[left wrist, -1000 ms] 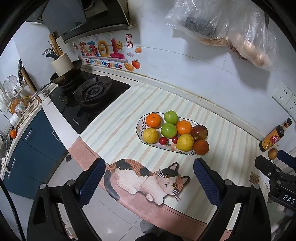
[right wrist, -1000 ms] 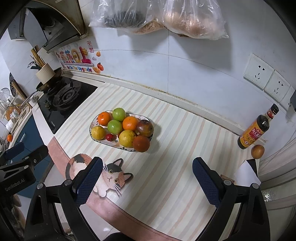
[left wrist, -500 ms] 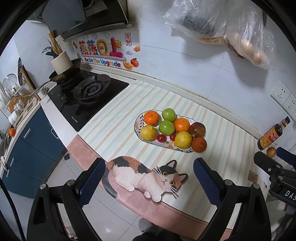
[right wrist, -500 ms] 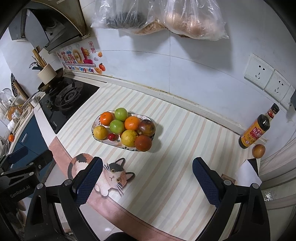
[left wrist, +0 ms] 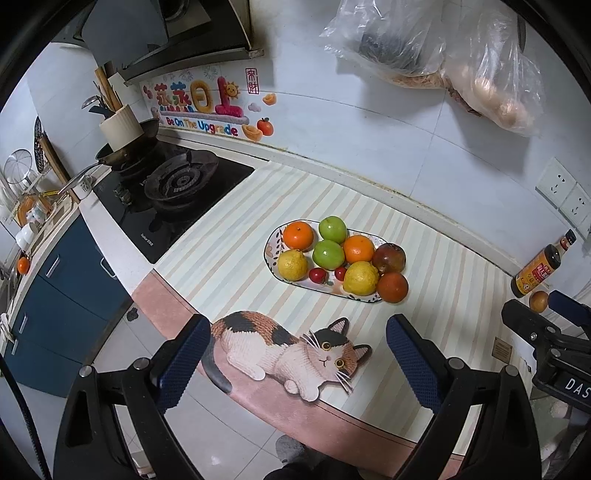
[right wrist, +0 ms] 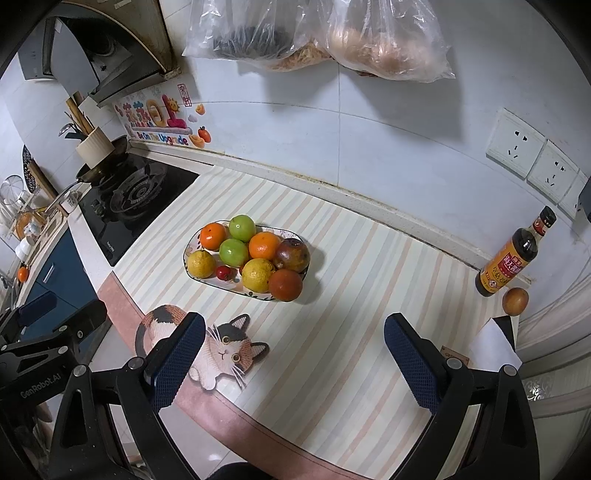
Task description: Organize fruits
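An oval patterned plate [left wrist: 271,242] [right wrist: 190,272] sits mid-counter on the striped mat, piled with oranges, green apples, yellow citrus, small red fruits and a dark reddish fruit. A red-orange fruit [left wrist: 392,287] [right wrist: 285,284] rests at the plate's right end. One brown-orange fruit [right wrist: 515,301] [left wrist: 538,301] lies alone by the sauce bottle. My left gripper [left wrist: 297,349] is open and empty, held near the counter's front edge. My right gripper [right wrist: 294,347] is open and empty, above the mat in front of the plate.
A sauce bottle [right wrist: 511,256] stands at the right by the wall. A gas stove [left wrist: 173,184] with a pan is at the left. Plastic bags [right wrist: 321,35] hang on the wall. A cat picture [left wrist: 291,347] marks the mat's front edge. White paper [right wrist: 493,345] lies far right.
Both grippers have drifted slightly; the plate sits a little higher and further left in the left wrist view and further right in the right wrist view. Both stay open.
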Demonstrator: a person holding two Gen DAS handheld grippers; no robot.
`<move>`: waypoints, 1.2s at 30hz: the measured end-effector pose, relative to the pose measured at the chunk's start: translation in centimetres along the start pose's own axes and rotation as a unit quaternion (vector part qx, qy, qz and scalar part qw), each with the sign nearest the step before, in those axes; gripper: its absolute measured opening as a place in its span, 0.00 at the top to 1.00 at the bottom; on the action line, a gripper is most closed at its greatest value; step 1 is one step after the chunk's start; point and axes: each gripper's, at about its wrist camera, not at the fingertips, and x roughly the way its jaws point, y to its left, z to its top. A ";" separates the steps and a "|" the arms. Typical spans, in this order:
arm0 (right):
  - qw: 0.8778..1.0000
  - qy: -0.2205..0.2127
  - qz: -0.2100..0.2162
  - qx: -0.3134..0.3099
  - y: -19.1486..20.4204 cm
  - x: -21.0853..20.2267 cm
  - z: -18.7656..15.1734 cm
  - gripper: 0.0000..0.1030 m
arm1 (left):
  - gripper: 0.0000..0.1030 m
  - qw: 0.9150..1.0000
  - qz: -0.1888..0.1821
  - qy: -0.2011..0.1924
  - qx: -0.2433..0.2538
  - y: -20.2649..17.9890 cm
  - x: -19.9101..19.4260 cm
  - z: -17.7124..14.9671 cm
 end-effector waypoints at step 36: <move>1.000 0.002 0.004 0.004 -0.4 -0.5 -0.5 0.03 | 0.05 1.000 0.004 -0.011 0.003 0.2 -0.9 -0.1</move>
